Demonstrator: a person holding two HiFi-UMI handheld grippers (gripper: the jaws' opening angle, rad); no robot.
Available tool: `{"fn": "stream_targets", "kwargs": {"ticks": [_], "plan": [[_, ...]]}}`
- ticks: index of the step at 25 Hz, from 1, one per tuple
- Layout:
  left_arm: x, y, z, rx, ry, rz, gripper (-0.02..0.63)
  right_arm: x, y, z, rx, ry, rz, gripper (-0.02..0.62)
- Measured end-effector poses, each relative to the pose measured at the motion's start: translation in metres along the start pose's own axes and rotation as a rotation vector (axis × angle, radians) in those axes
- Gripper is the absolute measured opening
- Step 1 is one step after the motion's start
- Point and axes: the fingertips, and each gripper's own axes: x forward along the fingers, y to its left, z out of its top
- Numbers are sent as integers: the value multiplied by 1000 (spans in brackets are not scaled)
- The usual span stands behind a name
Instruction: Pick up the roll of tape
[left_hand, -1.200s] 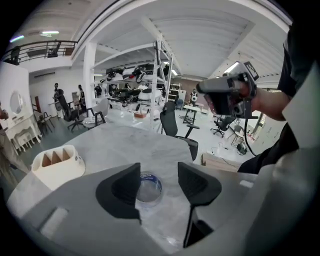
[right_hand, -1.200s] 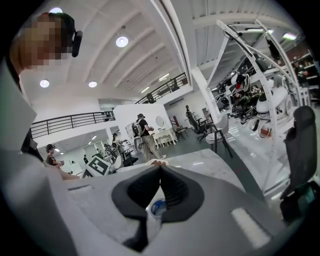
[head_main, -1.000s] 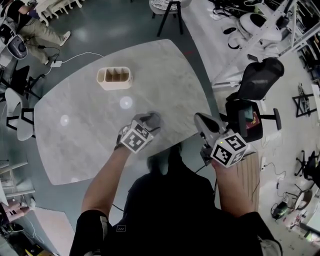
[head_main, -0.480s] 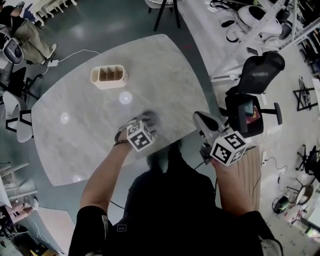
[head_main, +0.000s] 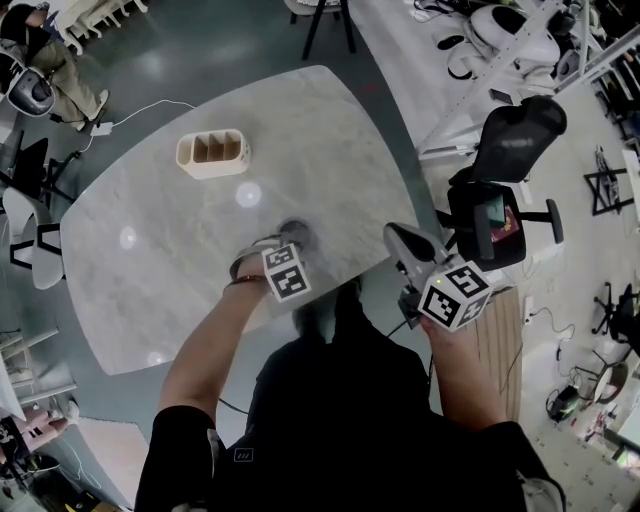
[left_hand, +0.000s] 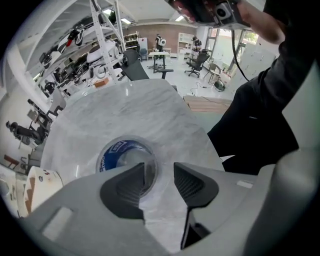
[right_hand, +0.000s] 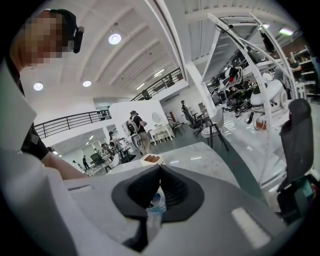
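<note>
Roll of tape (left_hand: 125, 156), blue-cored, lying flat on the marble table (head_main: 180, 250) near its edge closest to the person. Left gripper (left_hand: 159, 170) directly over it, jaws moderately apart, straddling the roll's rim. Right gripper (right_hand: 160, 169) raised beyond the table edge, jaws closed tip to tip. Partitioned holder (head_main: 212, 155) well apart.

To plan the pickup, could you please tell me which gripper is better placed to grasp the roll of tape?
Left. The left gripper hangs open directly over the roll of tape; the right gripper is shut and farther away.
</note>
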Motion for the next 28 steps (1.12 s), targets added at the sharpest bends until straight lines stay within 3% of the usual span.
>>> {"fn": "stream_targets", "kwargs": {"ticks": [6,10,28], "plan": [[2,0,-6,60,38,13,81,-3,4,-3,4,-4,-12,3],[0,-2,-8,70,31,20,60,-5,11,-4,-4,-9,-16,3],[-124,8,-14,-130,-275,210,57,-8,78,1,-111,9,-27,3]]}}
